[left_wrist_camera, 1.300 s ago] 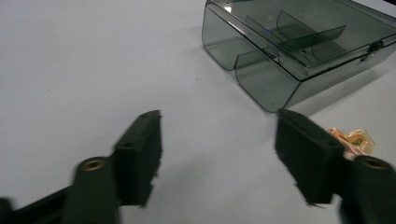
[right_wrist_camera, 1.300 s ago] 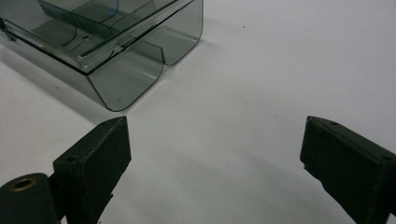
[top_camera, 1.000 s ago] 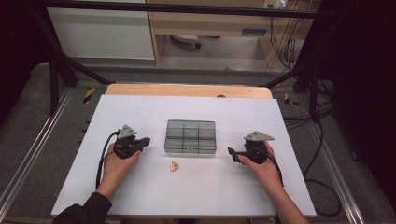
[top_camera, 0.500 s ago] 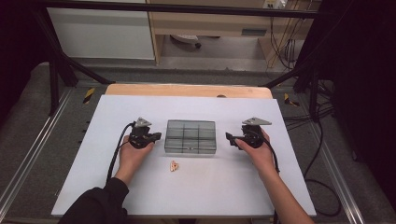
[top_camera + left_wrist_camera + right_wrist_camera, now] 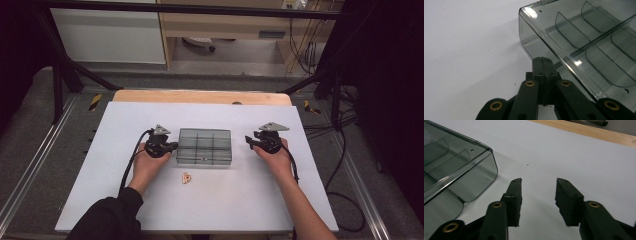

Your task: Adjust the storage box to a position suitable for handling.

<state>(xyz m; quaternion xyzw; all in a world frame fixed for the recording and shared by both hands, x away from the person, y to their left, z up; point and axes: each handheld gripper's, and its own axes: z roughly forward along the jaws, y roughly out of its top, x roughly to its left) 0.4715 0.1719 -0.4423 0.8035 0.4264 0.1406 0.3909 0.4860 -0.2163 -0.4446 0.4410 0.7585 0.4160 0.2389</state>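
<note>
A smoky clear plastic box with divided compartments stands in the middle of the white table. My left gripper is at the box's left end, its jaws shut with nothing between them. In the left gripper view the closed tips sit right by the box wall, low near its corner. My right gripper hovers just off the box's right end. In the right gripper view its jaws have just been closing but still stand apart over bare table, with the box to their left.
A small tan object lies on the white table in front of the box. A wooden strip runs along the far edge. Cables hang off the table's right side, and black frame posts stand at both back corners.
Both hands have moved away from the person, up to the ends of the box. The left gripper also came in rightward against the box's left end.
</note>
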